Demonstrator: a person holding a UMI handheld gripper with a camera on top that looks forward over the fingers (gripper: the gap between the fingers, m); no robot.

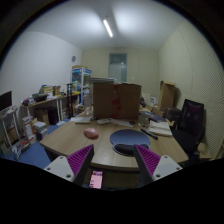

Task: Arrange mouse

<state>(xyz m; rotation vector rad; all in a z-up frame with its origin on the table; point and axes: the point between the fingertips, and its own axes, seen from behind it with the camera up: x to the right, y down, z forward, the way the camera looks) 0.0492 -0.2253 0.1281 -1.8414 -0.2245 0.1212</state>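
Small pink object (91,132) on the desk (75,140), too small to identify

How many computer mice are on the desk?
1. The pink mouse lies on the wooden desk, beside the round dark mouse mat, beyond the open tongs. Clutter farther back could hide others.

Claw (113,163) hangs open over the near edge of the wooden bench (70,142), nothing between its fingers. Pink mouse (92,132) sits beyond them, just beside a dark round mousepad (128,139). Cardboard box (116,100) behind.
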